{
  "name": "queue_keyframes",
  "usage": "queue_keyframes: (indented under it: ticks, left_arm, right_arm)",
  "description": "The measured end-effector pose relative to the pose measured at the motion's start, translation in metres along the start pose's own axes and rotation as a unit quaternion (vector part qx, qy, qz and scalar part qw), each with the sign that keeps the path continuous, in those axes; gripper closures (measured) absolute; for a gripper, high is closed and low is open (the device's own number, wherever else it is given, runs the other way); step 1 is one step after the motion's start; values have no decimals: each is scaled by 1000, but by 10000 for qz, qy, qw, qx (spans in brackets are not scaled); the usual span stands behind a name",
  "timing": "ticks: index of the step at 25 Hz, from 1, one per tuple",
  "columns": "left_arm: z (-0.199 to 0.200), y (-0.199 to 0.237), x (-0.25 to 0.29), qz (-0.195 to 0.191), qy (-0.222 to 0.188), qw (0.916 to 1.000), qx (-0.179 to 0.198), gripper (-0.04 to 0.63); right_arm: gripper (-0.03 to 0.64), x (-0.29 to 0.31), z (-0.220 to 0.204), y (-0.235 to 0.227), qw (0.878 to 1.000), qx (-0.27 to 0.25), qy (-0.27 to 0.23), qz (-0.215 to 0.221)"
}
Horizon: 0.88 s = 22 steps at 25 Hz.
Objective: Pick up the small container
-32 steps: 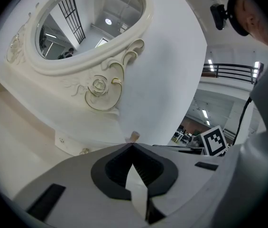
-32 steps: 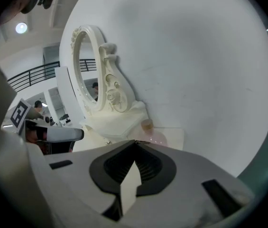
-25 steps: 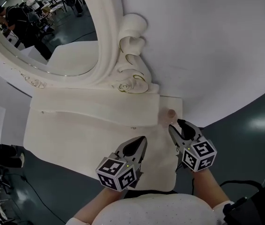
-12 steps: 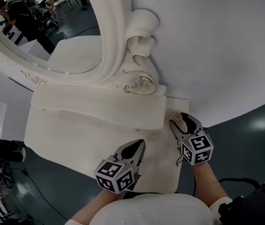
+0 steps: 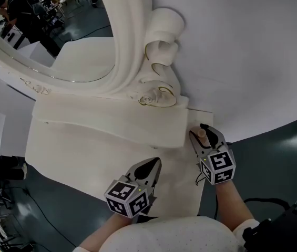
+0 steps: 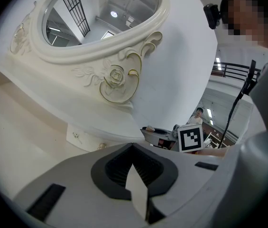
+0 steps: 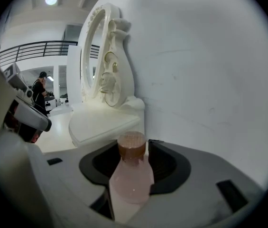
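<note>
The small container [image 5: 202,134], a pale pink bottle with a brown cap, stood between the fingers of the right gripper [image 5: 201,132]. Seen along those fingers, its cap [image 7: 132,144] rose at the tips and its rounded body [image 7: 131,175] filled the gap, both sides meeting the dark pads. The fingers had just been closing in, and from where I stood they looked clamped on the bottle. It sat at the back right corner of the table [image 5: 85,151], just beside the wall [image 5: 243,46].

The left gripper [image 5: 156,163] hung over the table's front part, well apart from the bottle. Its fingers [image 6: 124,167] were drawn together at the tips with only a thin pale wedge between them, and they held nothing.

The table was a cream dressing table with a raised ledge [image 5: 116,119] along the back. An oval mirror [image 5: 59,30] stood on the ledge in a carved frame with a rose and scrolls [image 5: 159,51]. The floor [image 5: 274,151] was dark and glossy, and the mirror reflected people at benches [image 5: 27,20].

Whether the bottle's base rested on the table or had left it I could not tell, since the fingers covered it. The table's near edge was cut off by the person's pale clothing [image 5: 174,235].
</note>
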State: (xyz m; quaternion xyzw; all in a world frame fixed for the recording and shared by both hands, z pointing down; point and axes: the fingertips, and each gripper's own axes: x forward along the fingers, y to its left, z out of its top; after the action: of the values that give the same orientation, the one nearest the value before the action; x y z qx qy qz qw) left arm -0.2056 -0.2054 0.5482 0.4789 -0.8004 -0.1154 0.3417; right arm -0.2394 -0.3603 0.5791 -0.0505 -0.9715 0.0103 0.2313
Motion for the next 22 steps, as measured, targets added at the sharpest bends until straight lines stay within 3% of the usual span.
queue_keyframes:
  ticks: [4, 7, 22]
  left_arm:
    - [-3, 5, 1, -21, 46, 9999, -103, 594]
    - [-4, 6, 1, -49, 89, 9999, -99, 594]
    - [-2, 12, -14, -8, -49, 9999, -127, 595]
  right_arm:
    - [440, -1, 3, 1, 9999, -89, -100, -38]
    - [485, -3, 6, 2, 9996, -188, -100, -181]
    - [489, -9, 4, 21, 9997, -217, 88, -57]
